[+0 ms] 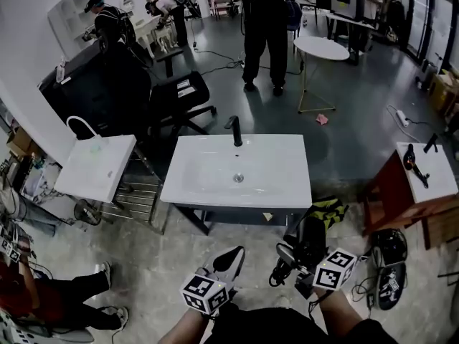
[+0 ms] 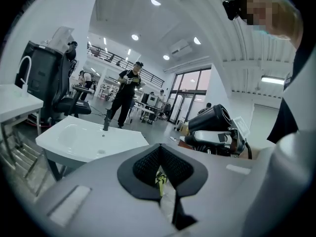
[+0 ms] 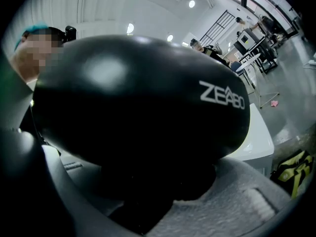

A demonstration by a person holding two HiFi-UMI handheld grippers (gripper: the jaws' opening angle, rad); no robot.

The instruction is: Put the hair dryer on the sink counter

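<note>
black glossy plastic hair dryer (image 3: pixel 138 107) is clamped in the right gripper (image 1: pixel 290 262), short of the white rectangular sink counter (image 1: pixel 281 183). left gripper (image 2: pixel 160 176) is closed on nothing. carrying step; next likely needs reaching forward, lowering onto the flat rim, then letting go.

"ZEABO" on the hair dryer (image 3: pixel 138 107)
</note>
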